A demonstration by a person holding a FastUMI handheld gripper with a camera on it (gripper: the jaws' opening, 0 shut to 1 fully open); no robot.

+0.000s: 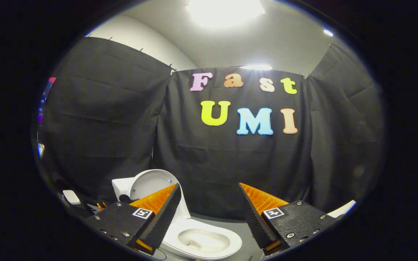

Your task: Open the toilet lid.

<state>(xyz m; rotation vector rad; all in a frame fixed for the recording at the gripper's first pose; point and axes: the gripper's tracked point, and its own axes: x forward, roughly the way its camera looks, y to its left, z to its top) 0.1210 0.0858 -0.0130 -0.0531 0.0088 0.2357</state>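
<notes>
Black cloth closes the booth behind a white toilet (201, 241) that stands on a grey floor (243, 228). Its lid (151, 183) is already raised and leans back upright – the bowl is seen open between the fingers. The gripper (209, 214) is held with its jaws wide apart, gripping nothing. The opening step is judged finished; only a clean withdrawal is called for next.

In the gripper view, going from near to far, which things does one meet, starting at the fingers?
Open gripper with nothing between its fingers → toilet bowl below and just ahead → raised toilet lid → black cloth wall.
</notes>
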